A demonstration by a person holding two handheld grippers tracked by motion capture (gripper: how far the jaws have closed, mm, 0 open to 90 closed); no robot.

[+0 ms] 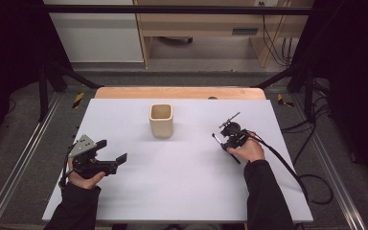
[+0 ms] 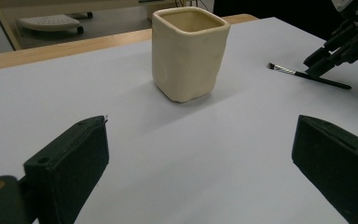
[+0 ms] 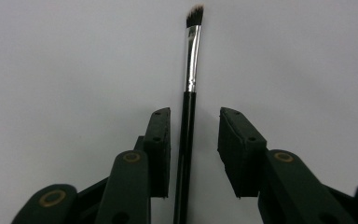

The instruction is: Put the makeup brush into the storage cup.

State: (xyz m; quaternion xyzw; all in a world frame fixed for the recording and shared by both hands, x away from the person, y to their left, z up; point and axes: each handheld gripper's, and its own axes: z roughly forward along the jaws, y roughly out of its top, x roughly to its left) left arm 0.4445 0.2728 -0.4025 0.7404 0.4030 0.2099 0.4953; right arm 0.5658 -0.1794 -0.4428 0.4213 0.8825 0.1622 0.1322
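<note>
Fingers first, going left to right: the left gripper [image 1: 106, 155] has its fingers [image 2: 70, 161] spread wide with nothing between them, just parked at about 8 o'clock on the white surface [image 1: 182, 191], aimed toward the cup. The cream square-ish cup [image 1: 161, 120] stands upright around 12 o'clock, well apart from both grippers, and as far as I can tell there's nothing in it.

Over at 3 o'clock, the right gripper [image 1: 225, 135] is down at the brush [image 3: 189, 93]. Its fingers [image 3: 158, 149] are parted narrowly, straddling the black handle, with the left one right up against it and the other still off it. The brush looks to be lying flat on the surface, bristle tip pointing away from the hand.

So my read: this is the pick-up step, not yet gripped. Next move needs a squeeze on the handle, centred so it doesn't roll, then a lift, probably toward the cup.

Count: one cup, one brush, two grippers.
</note>
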